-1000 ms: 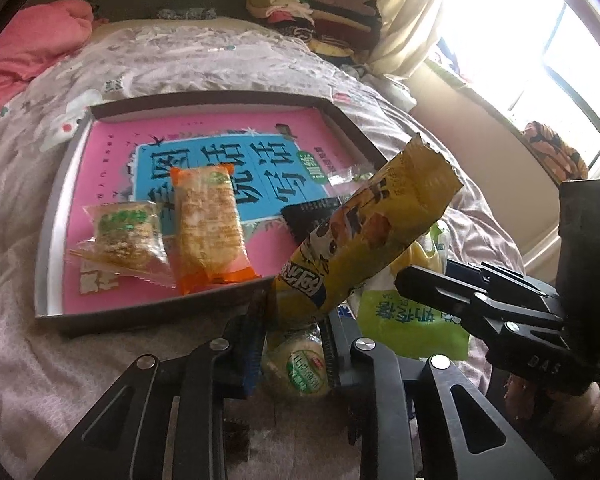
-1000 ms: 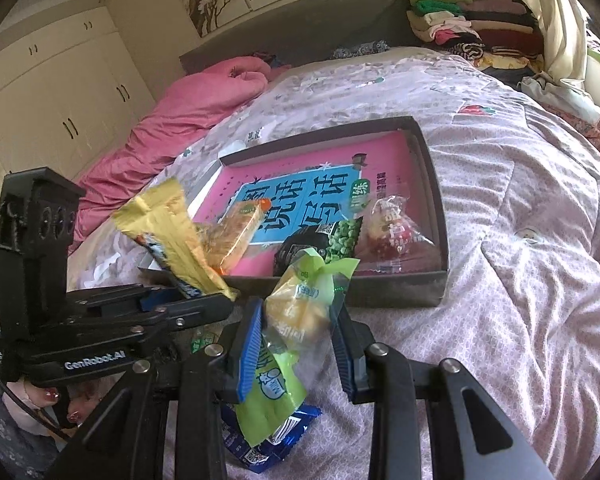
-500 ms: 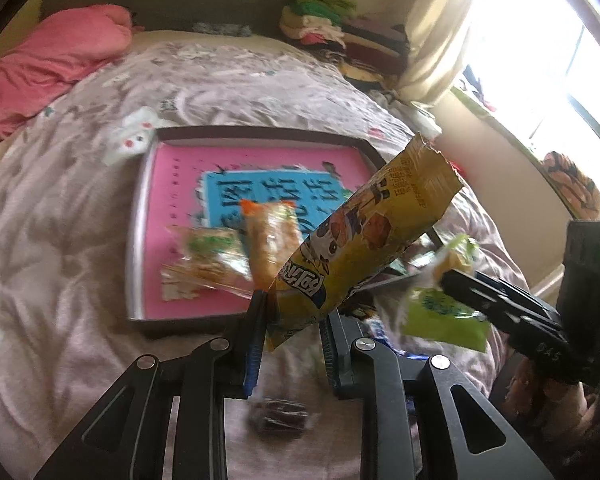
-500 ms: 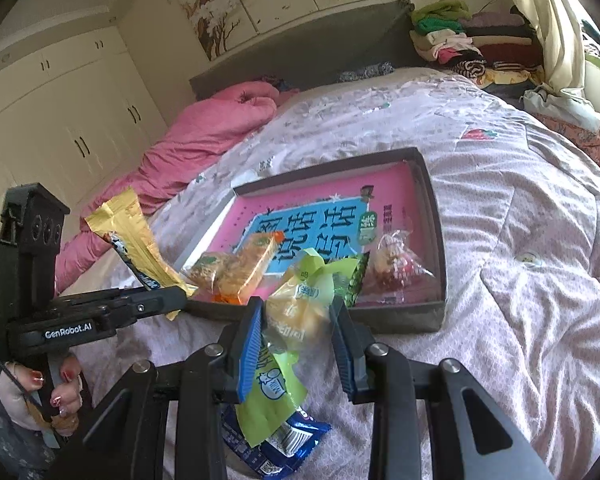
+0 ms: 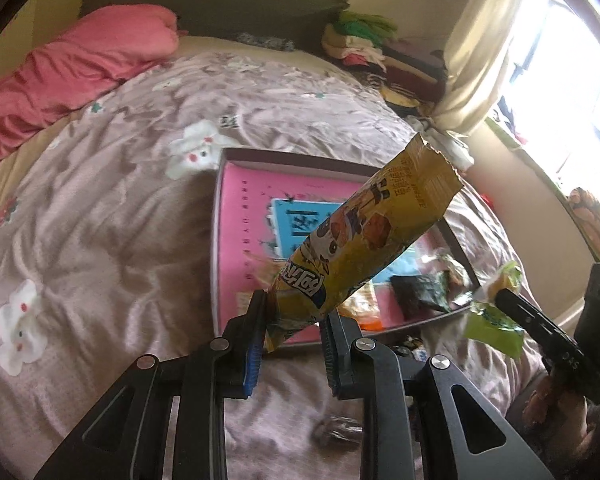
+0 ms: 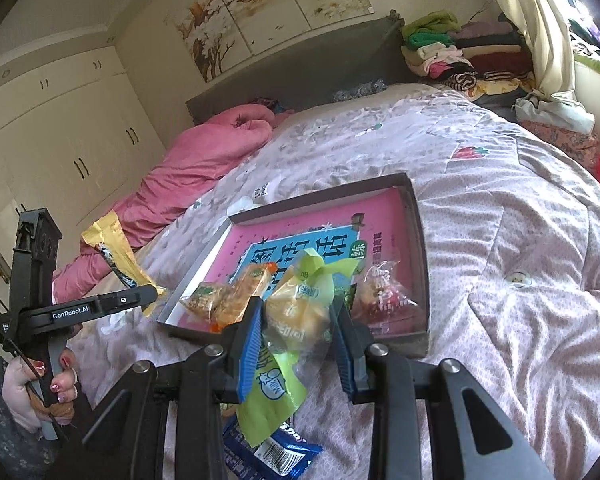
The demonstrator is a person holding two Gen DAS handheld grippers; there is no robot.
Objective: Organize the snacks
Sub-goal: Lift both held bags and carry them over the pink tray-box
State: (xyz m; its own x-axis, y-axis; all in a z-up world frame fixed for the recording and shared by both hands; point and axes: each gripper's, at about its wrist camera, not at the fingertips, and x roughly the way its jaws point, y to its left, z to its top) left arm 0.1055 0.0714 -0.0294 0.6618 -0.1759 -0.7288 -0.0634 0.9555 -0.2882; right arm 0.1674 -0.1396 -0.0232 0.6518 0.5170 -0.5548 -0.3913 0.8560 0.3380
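Observation:
My left gripper [image 5: 294,322] is shut on the lower end of a long yellow snack packet [image 5: 360,240], held up in the air in front of the grey tray [image 5: 218,240]; the packet also shows in the right wrist view [image 6: 116,256]. My right gripper [image 6: 298,332] is shut on a green and yellow snack bag [image 6: 296,320], held above the bed near the tray's [image 6: 418,240] front edge. The tray has a pink and blue bottom and holds several small snacks [image 6: 224,300], a dark packet [image 5: 418,290] and a red one [image 6: 384,300].
A blue packet [image 6: 268,452] lies on the bedspread under my right gripper. A small dark wrapped snack [image 5: 338,432] lies on the bedspread below my left gripper. A pink quilt [image 6: 204,168] and folded clothes [image 6: 460,52] lie at the head of the bed.
Both grippers have risen and pulled back from the tray with their packets still held. The left gripper has swung left, so the tray now sits to its right.

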